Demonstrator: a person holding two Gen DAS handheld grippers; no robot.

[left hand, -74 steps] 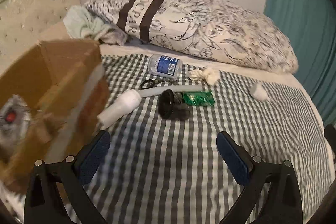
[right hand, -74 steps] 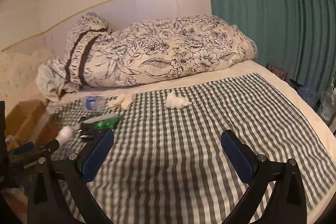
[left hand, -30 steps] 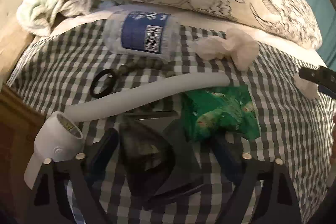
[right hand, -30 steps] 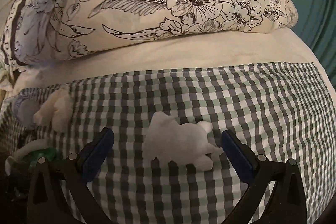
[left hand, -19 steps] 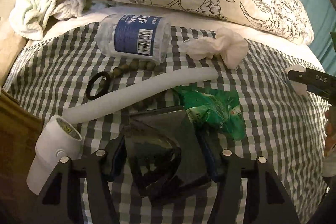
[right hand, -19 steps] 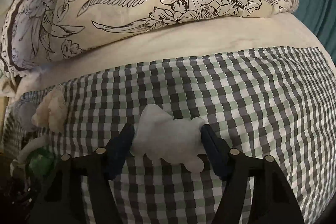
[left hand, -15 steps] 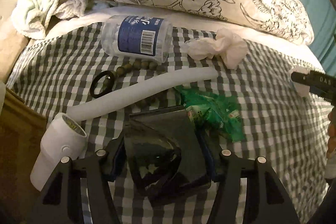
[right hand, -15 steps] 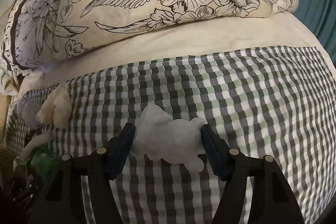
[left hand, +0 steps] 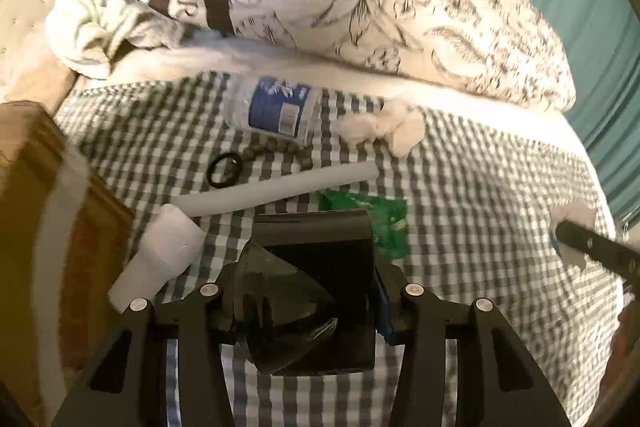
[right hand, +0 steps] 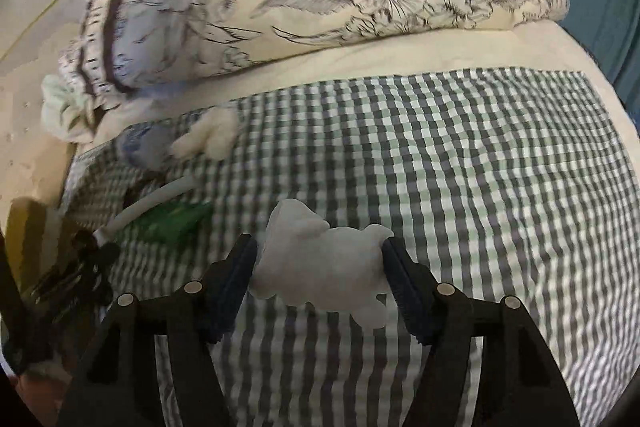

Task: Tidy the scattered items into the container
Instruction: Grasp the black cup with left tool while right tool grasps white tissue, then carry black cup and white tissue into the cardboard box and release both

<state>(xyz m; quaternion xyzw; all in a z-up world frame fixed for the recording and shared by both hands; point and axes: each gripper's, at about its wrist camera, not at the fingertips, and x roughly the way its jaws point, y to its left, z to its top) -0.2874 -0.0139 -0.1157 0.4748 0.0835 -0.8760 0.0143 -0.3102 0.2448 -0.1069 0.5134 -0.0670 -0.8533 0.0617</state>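
While the left gripper (left hand: 308, 301) has just been closing, its fingers now pinch a black plastic object (left hand: 316, 291) lifted above the checked bedspread (left hand: 480, 195). The right gripper (right hand: 320, 267) is clamped on a crumpled white tissue (right hand: 324, 263). On the spread lie a plastic water bottle (left hand: 276, 107), a second crumpled tissue (left hand: 380, 127), a black ring (left hand: 225, 170), a white tube (left hand: 276, 193) and a green wrapper (left hand: 380, 219). The cardboard box (left hand: 36, 227) sits at the left.
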